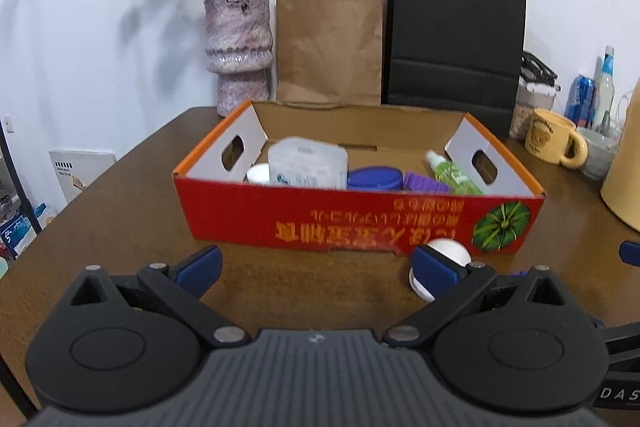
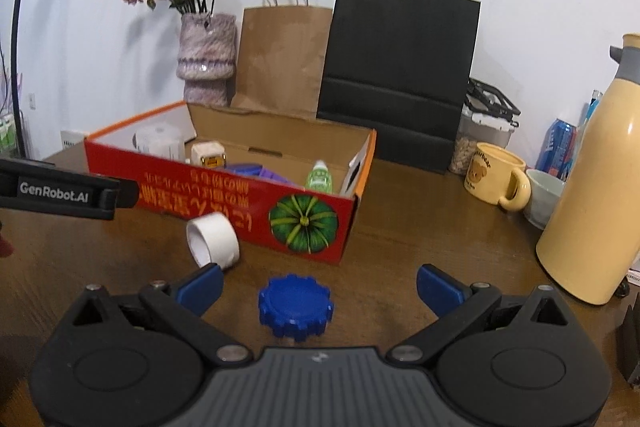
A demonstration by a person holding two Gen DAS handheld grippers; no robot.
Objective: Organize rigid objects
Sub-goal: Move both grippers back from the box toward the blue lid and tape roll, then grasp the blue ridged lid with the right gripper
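Brown wooden table (image 2: 400, 227), worn grain. Right gripper (image 2: 320, 287): jaws wide, holding nothing; blue toothed plastic cap (image 2: 295, 305) lies between them, untouched. Left gripper (image 1: 316, 265): jaws wide, empty; its right pad partly hides a white tape roll (image 2: 212, 241) lying just before the box. Red cardboard box (image 1: 360, 219), print upside down; front wall cuts off white packet (image 1: 308, 163), purple lid (image 1: 374, 179), green bottle (image 1: 454, 173). Behind: brown and black paper bags.
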